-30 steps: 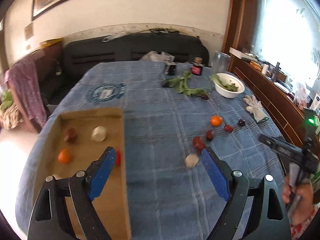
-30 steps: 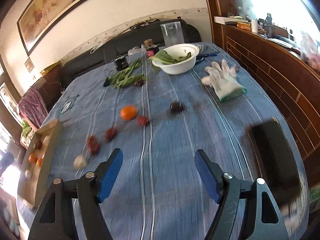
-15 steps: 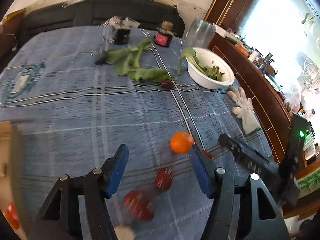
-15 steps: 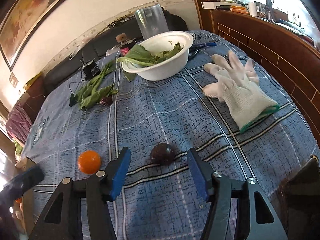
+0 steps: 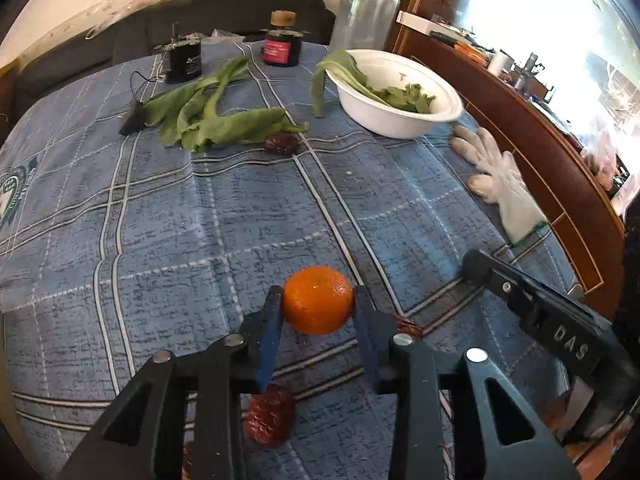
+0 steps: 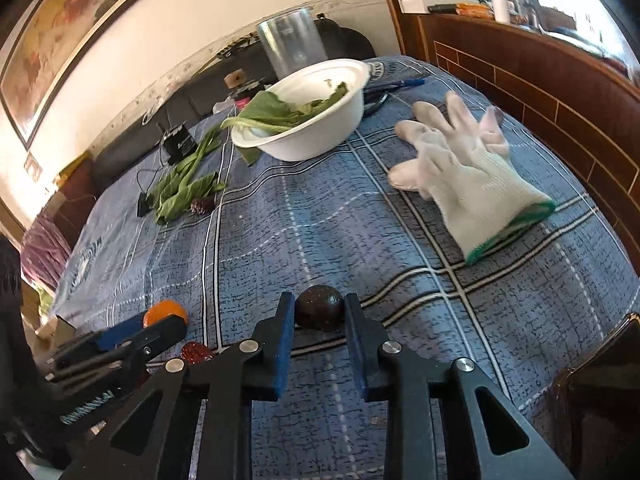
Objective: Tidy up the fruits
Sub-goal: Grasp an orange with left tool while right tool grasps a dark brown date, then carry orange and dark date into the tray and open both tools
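My left gripper (image 5: 318,304) is shut on an orange (image 5: 318,300), just above the blue plaid tablecloth (image 5: 208,224). The orange also shows in the right wrist view (image 6: 165,312), with the left gripper's arm across it. My right gripper (image 6: 319,308) is shut on a dark round fruit (image 6: 319,312) that rests on the cloth. Red dates lie near the left gripper: one under it (image 5: 270,416), one to its right (image 5: 408,326). Another dark date (image 5: 282,145) lies by the green leaves.
A white bowl (image 5: 400,120) of greens, loose green leaves (image 5: 216,116), a dark jar (image 5: 282,46), a small black box (image 5: 183,62) and a clear tumbler (image 5: 366,20) stand at the far side. A white glove (image 6: 460,176) lies right. A wooden ledge (image 6: 560,92) runs along the right.
Both grippers moved forward and down and closed: the left onto the orange, the right onto the dark fruit. The cardboard tray at left has left the left wrist view.
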A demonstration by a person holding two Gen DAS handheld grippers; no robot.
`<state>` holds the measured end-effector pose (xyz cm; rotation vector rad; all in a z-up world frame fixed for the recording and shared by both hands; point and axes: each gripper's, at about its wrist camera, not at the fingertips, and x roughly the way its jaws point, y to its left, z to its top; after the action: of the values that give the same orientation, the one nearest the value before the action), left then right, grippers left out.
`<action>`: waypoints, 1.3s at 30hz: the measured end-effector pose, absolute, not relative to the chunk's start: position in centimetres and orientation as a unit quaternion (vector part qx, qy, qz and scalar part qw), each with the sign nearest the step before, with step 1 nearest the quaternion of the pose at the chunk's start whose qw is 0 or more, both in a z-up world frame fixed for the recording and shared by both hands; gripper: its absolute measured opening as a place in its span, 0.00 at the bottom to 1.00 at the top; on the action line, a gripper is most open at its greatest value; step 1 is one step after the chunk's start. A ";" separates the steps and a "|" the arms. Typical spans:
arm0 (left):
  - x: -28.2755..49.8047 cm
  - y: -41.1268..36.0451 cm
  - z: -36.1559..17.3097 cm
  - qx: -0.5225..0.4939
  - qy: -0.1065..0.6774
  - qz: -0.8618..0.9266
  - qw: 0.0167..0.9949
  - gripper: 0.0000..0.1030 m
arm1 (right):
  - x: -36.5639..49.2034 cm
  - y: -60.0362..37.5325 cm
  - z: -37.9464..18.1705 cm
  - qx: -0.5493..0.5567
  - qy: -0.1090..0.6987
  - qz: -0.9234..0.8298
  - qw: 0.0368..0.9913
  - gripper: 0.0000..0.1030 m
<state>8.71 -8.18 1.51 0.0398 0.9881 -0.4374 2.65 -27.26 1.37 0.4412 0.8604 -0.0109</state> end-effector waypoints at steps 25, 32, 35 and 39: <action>-10.3 23.4 9.9 -0.132 0.380 0.006 0.916 0.32 | -3.2 -14.0 6.5 0.258 0.401 0.266 0.838 0.26; -11.7 27.5 6.6 -0.156 0.400 0.040 0.902 0.32 | -7.5 0.9 9.1 0.145 0.416 0.364 0.821 0.27; -12.2 28.7 5.0 -0.164 0.415 0.047 0.894 0.32 | -9.0 6.0 8.7 0.083 0.418 0.370 0.826 0.27; -12.8 30.0 3.6 -0.182 0.421 0.045 0.887 0.33 | -10.0 10.3 7.0 0.013 0.420 0.357 0.834 0.27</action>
<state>-12.79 30.04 3.57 -0.3793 0.8752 0.0941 -9.98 10.28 7.05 0.0267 0.8903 0.7562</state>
